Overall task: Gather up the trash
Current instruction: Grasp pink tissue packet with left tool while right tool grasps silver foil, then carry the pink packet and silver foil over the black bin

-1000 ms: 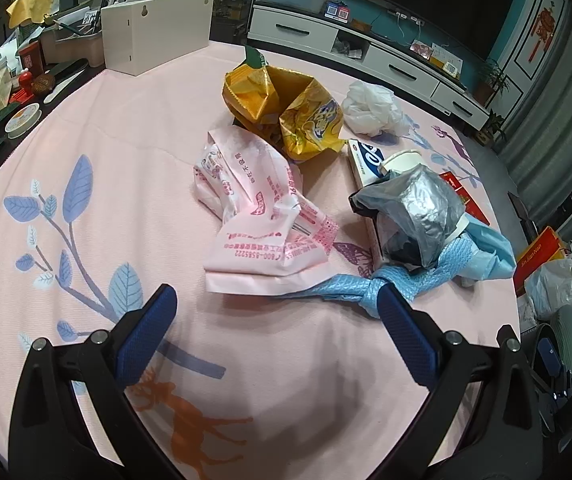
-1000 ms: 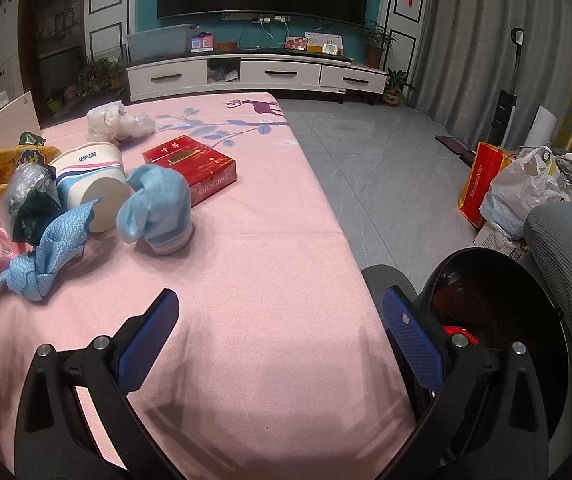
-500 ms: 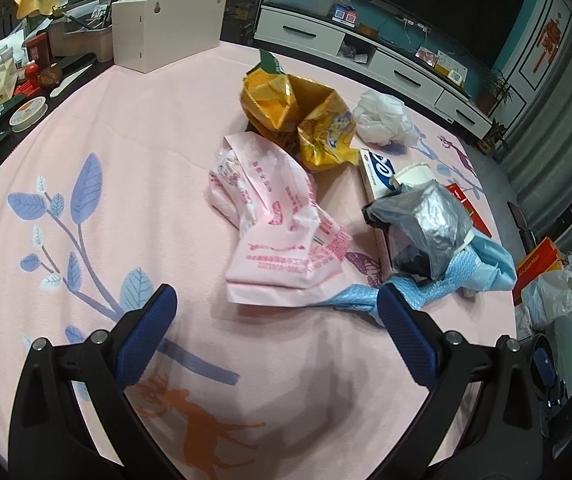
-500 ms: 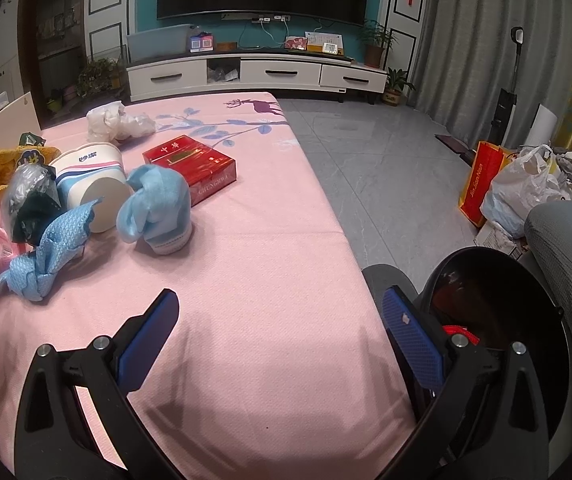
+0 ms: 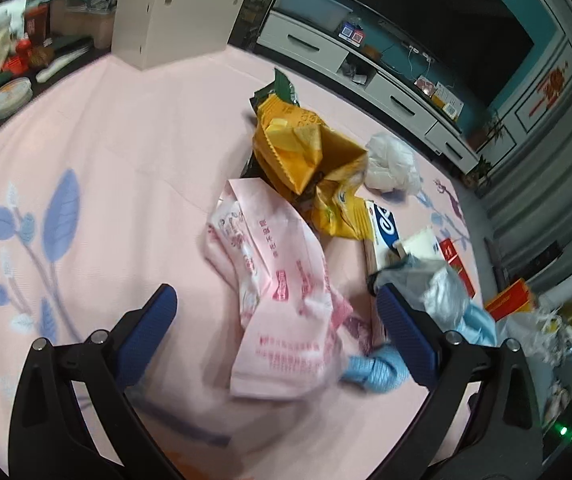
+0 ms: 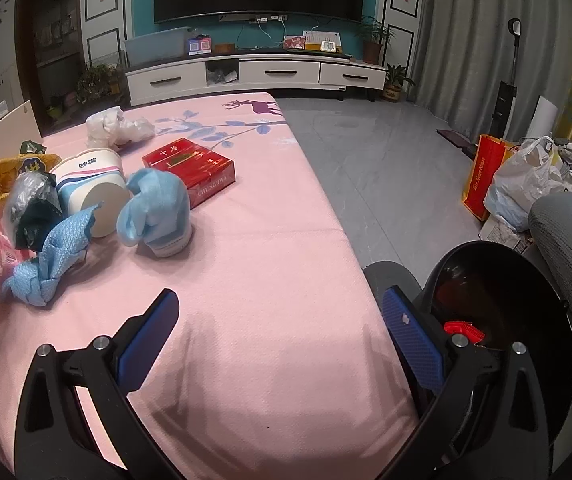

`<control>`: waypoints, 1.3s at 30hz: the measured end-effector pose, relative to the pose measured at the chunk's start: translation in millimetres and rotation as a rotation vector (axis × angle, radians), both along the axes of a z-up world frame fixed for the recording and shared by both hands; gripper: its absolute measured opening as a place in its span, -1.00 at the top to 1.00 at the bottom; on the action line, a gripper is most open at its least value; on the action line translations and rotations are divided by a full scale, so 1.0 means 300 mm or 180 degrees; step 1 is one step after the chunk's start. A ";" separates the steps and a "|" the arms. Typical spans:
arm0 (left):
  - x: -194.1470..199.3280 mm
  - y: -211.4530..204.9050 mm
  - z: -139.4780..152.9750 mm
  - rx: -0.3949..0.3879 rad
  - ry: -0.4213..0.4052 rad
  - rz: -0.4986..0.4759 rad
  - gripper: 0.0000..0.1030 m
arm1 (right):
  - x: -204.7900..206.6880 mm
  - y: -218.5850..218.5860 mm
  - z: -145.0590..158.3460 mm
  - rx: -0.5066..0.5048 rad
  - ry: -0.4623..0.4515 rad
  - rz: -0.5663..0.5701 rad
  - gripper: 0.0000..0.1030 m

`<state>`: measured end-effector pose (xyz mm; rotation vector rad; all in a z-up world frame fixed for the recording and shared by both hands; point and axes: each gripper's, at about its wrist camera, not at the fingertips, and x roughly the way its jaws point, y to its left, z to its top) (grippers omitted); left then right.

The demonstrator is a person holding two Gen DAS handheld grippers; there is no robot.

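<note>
A crumpled pink wrapper [image 5: 281, 292] lies on the pink tablecloth, its near end between the wide-apart blue pads of my open left gripper [image 5: 277, 328]. Beyond it sit a yellow snack bag [image 5: 306, 160], a white plastic wad [image 5: 392, 164] and a grey foil bag [image 5: 434, 284]. A light blue cloth [image 5: 378, 368] lies by the right pad. My right gripper [image 6: 279, 334] hangs open and empty over the table's near right corner. Its view shows the blue cloth [image 6: 45, 264], a paper cup [image 6: 93, 188], a red carton [image 6: 189, 168] and a black bin [image 6: 506, 312] beside the table.
A cream box [image 5: 173, 24] and assorted clutter [image 5: 9, 60] stand at the far left of the table. A TV cabinet [image 6: 253, 76] runs along the back wall. Bags [image 6: 522, 180] sit on the grey floor to the right, and a grey chair arm [image 6: 570, 240] rises behind the bin.
My left gripper has moved forward and down toward the pink wrapper, which now reaches between its pads. The right gripper has stayed still.
</note>
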<state>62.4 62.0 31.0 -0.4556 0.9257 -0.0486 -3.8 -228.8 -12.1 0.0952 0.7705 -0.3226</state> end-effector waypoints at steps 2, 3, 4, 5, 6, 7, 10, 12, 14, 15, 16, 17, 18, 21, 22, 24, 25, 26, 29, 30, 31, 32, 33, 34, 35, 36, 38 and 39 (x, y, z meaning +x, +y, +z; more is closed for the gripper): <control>0.018 0.006 -0.037 -0.0117 0.0121 0.0040 -0.65 | 0.005 -0.001 -0.003 0.0012 0.0021 0.0012 -0.93; 0.022 0.004 -0.050 -0.0142 0.0164 0.0041 -0.53 | 0.006 0.000 -0.004 0.0018 0.0027 0.0021 -0.93; 0.023 -0.002 -0.054 -0.0106 0.0138 0.0048 -0.43 | 0.006 -0.001 -0.004 0.0022 0.0025 0.0031 -0.93; 0.020 -0.008 -0.048 -0.0049 0.0088 0.0044 -0.10 | 0.006 0.001 -0.004 0.0023 0.0020 0.0036 -0.93; 0.020 -0.015 -0.044 -0.0019 0.0083 0.0016 0.08 | 0.004 0.002 -0.002 0.0024 0.0008 0.0042 -0.93; 0.020 -0.016 -0.044 -0.0060 0.0108 -0.0004 0.12 | -0.001 0.000 0.001 0.0026 -0.0015 0.0048 -0.93; 0.002 0.001 -0.045 -0.0202 0.0128 0.0100 0.42 | -0.016 0.009 0.018 -0.0044 -0.0090 0.0073 -0.93; -0.020 0.022 -0.033 -0.0267 0.0132 0.0131 0.42 | -0.027 0.026 0.048 -0.0085 -0.0152 0.0148 -0.93; -0.059 0.039 0.003 -0.0313 0.0031 0.0170 0.42 | -0.028 0.047 0.086 -0.0048 -0.0233 0.0230 -0.93; -0.080 0.044 0.024 -0.0310 -0.0039 0.0180 0.42 | -0.019 0.072 0.117 0.0023 -0.0291 0.0332 -0.93; -0.095 0.047 0.036 -0.0287 -0.0091 0.0188 0.42 | -0.009 0.092 0.132 0.0063 -0.0309 0.0398 -0.93; -0.112 0.050 0.058 -0.0241 -0.0165 0.0205 0.42 | 0.007 0.119 0.149 0.0107 -0.0315 0.0489 -0.93; -0.123 0.052 0.075 -0.0200 -0.0220 0.0219 0.42 | 0.031 0.161 0.169 0.0181 -0.0316 0.0636 -0.93; -0.136 0.074 0.104 -0.0116 -0.0314 0.0266 0.42 | 0.111 0.275 0.197 0.0368 -0.0278 0.0976 -0.93; -0.138 0.087 0.104 -0.0112 -0.0312 0.0298 0.42 | 0.139 0.307 0.198 0.0379 -0.0238 0.1028 -0.93; -0.134 0.106 0.102 -0.0130 -0.0281 0.0339 0.42 | 0.208 0.374 0.189 0.0385 -0.0130 0.1096 -0.89; -0.130 0.113 0.101 -0.0126 -0.0256 0.0338 0.42 | 0.237 0.402 0.181 0.0380 -0.0059 0.1125 -0.79; -0.129 0.117 0.099 -0.0114 -0.0245 0.0339 0.42 | 0.275 0.437 0.168 0.0358 0.0030 0.1163 -0.73; -0.143 0.137 0.105 -0.0085 -0.0259 0.0380 0.42 | 0.333 0.481 0.138 0.0155 0.0150 0.1108 -0.61; -0.142 0.135 0.104 -0.0074 -0.0268 0.0380 0.42 | 0.351 0.492 0.123 0.0056 0.0199 0.1071 -0.59; -0.142 0.136 0.106 -0.0065 -0.0277 0.0383 0.42 | 0.360 0.495 0.110 0.0019 0.0236 0.1061 -0.48; -0.149 0.141 0.104 -0.0059 -0.0281 0.0389 0.42 | 0.364 0.496 0.101 -0.0025 0.0245 0.1053 -0.39; -0.153 0.142 0.105 -0.0053 -0.0283 0.0394 0.42 | 0.360 0.496 0.100 -0.0142 0.0204 0.1040 -0.31; -0.151 0.144 0.106 -0.0048 -0.0286 0.0395 0.42 | 0.356 0.493 0.099 -0.0195 0.0216 0.1044 -0.19; -0.152 0.145 0.107 -0.0049 -0.0290 0.0395 0.42 | 0.347 0.484 0.100 -0.0160 0.0212 0.1055 -0.08; -0.154 0.145 0.109 -0.0052 -0.0296 0.0393 0.42 | 0.339 0.470 0.103 -0.0061 0.0211 0.1057 -0.05; -0.158 0.139 0.113 -0.0057 -0.0309 0.0381 0.42 | 0.317 0.448 0.115 0.0035 0.0191 0.1057 0.04; -0.159 0.138 0.115 -0.0059 -0.0316 0.0379 0.42 | 0.306 0.441 0.123 0.0048 0.0161 0.1062 0.05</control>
